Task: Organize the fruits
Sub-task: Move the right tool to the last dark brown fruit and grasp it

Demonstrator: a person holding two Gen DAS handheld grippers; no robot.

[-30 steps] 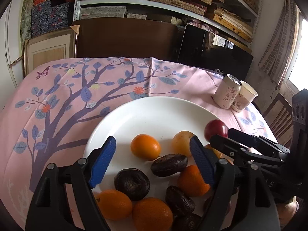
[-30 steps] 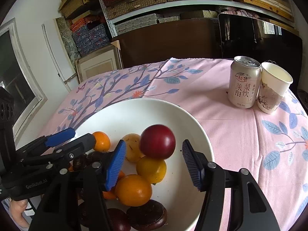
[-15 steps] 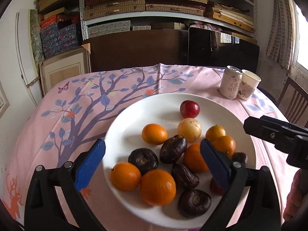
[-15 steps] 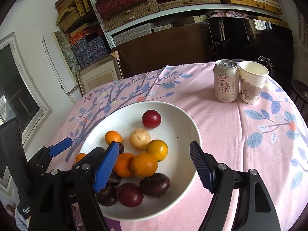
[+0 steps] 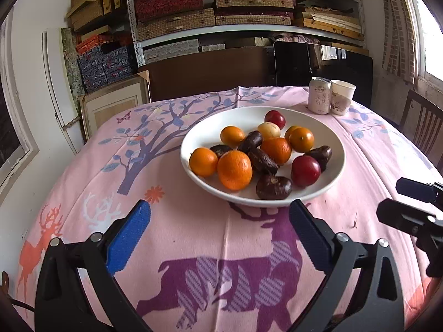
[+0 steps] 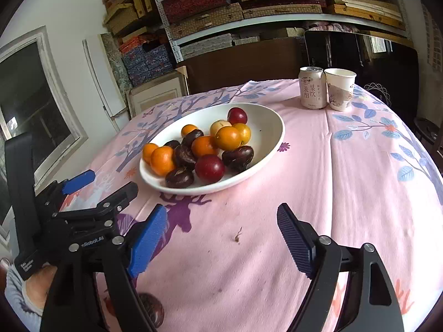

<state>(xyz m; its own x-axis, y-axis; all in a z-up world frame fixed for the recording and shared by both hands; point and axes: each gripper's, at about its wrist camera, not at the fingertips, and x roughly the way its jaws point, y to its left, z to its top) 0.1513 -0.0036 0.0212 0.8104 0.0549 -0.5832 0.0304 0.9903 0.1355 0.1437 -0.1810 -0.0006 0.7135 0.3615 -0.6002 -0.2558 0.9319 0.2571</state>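
Note:
A white plate [image 5: 336, 149] [image 6: 272, 138] sits on the pink tablecloth and holds several oranges [image 5: 234, 170] [image 6: 162, 161], dark brown fruits [image 5: 273, 187] [image 6: 179, 177], two red plums [image 5: 305, 171] [image 6: 209, 168] and a pale yellow fruit [image 5: 269, 130]. My left gripper [image 5: 220, 235] is open and empty, above the cloth in front of the plate. My right gripper [image 6: 221, 235] is open and empty, also short of the plate; it shows at the right edge of the left wrist view [image 5: 407, 202]. The left gripper shows at the left of the right wrist view [image 6: 97, 185].
A drink can [image 5: 319, 95] [image 6: 311, 87] and a paper cup [image 5: 342, 96] [image 6: 339, 88] stand together at the table's far right. A small bit of debris [image 6: 238, 235] lies on the cloth. A wooden chair [image 5: 420, 121] stands right of the table. Shelves of boxes stand behind.
Both grippers have pulled back from over the plate toward the table's near edge. The fruits stay on the plate. Both jaws remain open and empty.

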